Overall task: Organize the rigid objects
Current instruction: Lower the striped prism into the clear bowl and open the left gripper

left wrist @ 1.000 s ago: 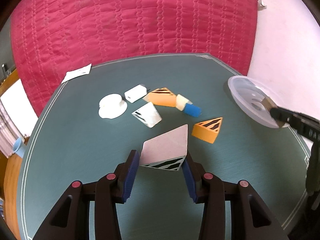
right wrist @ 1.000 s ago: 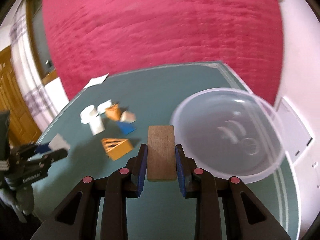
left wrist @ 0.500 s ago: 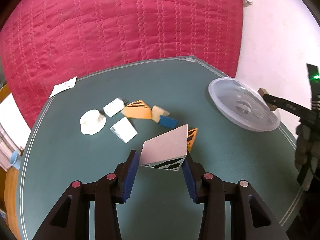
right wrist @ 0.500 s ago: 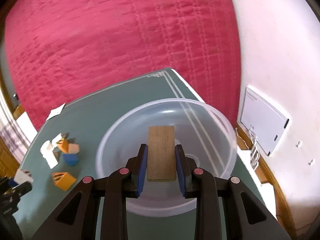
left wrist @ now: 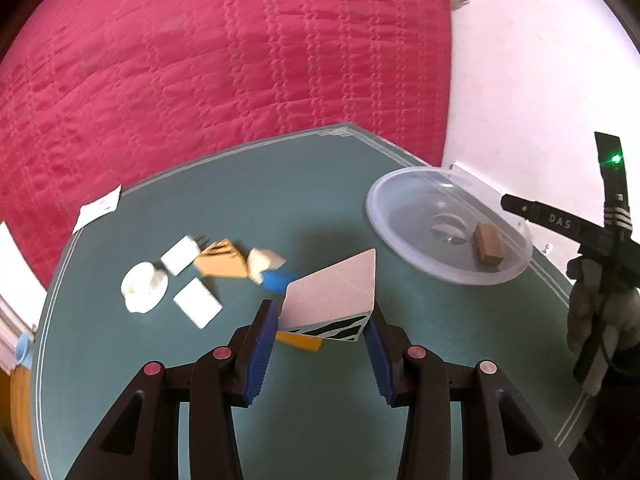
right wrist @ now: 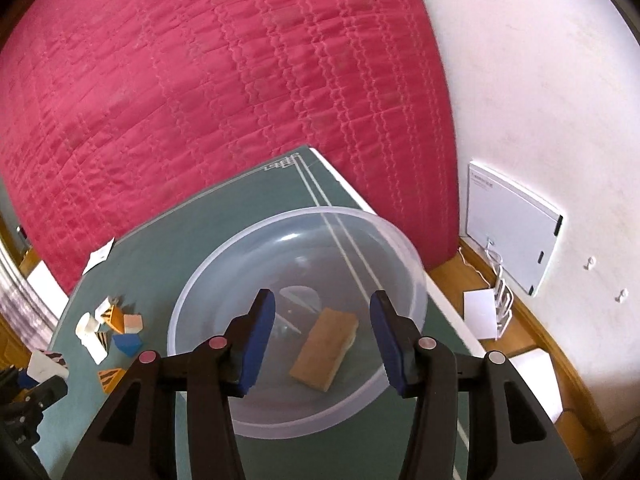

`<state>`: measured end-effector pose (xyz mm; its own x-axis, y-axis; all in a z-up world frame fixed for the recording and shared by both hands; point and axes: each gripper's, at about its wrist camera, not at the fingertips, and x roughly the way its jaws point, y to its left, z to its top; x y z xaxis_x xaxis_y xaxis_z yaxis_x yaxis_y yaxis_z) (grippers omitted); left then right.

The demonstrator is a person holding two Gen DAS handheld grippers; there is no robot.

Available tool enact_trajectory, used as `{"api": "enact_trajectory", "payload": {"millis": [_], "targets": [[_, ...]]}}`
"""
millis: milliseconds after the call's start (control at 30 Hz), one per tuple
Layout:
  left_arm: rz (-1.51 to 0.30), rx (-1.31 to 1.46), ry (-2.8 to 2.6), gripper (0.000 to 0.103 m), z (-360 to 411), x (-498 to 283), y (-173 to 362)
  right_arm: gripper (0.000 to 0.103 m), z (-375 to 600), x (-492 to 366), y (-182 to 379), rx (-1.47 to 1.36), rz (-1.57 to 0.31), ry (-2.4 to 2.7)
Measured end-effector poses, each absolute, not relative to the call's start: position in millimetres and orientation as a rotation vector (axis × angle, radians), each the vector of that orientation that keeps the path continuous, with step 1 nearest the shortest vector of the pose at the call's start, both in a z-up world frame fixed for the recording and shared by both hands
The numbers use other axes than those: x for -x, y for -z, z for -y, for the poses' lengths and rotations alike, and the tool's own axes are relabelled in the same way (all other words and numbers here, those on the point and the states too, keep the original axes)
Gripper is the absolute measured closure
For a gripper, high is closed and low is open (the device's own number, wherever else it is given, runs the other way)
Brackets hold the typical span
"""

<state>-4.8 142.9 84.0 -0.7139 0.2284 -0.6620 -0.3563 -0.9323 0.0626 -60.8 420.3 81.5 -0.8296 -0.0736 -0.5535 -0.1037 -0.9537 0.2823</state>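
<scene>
Above the green bench [left wrist: 320,216], in the left wrist view, the left gripper [left wrist: 322,326] clamps a white wedge block [left wrist: 332,300] between its blue fingers [left wrist: 262,344]; the block has a pale top face and black stripes on the side facing the camera, and it is lifted off the surface. Just under it an orange block [left wrist: 300,340] lies on the bench, mostly hidden. Further left sits a loose cluster: a white round piece [left wrist: 142,286], two white blocks [left wrist: 180,255] and [left wrist: 197,307], an orange striped wedge [left wrist: 221,260], a cream cube [left wrist: 262,260] and a blue block [left wrist: 276,280] touching the cube. To the right, a clear plastic bowl [left wrist: 400,236] holds a brown wooden block [left wrist: 488,245]. The right gripper's black body [left wrist: 576,228] hangs just beyond the bowl's far edge. A white paper slip [left wrist: 98,210] lies at the bench's left edge, against a red quilted cover [left wrist: 224,60].

In the right wrist view, the right gripper [right wrist: 322,338] hovers over the bowl [right wrist: 208,280] with its fingers [right wrist: 260,332] spread wide and nothing between them. The brown wooden block [right wrist: 324,348] rests tilted on the bowl's bottom, below the gap. The cluster of blocks [right wrist: 114,326] shows small at left.
</scene>
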Motion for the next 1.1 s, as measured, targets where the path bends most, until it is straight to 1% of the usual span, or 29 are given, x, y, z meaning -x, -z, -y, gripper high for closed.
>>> {"api": "enact_trajectory", "payload": {"millis": [400, 767, 800, 833, 900, 1100], "targets": [[-0.327, 0.925, -2.503, 0.057, -210, 27, -83, 0.052, -430, 50, -84, 0.872, -0.512, -2.918], [-0.309, 0.94, -2.402, 0.056, -253, 56, -71, 0.052, -433, 48, -83, 0.858, -0.525, -2.922], [-0.301, 0.939, -2.399, 0.055, -256, 58, -71, 0.052, -433, 48, -82, 0.858, -0.523, -2.923], [-0.292, 0.945, -2.399, 0.047, -257, 60, -70, 0.052, -433, 47, -82, 0.858, -0.519, -2.923], [-0.274, 0.947, -2.414, 0.039, -255, 63, -68, 0.052, -431, 47, -82, 0.856, -0.512, -2.924], [-0.269, 0.984, -2.446, 0.039, -240, 66, -63, 0.052, -425, 46, -82, 0.854, -0.485, -2.931]]}}
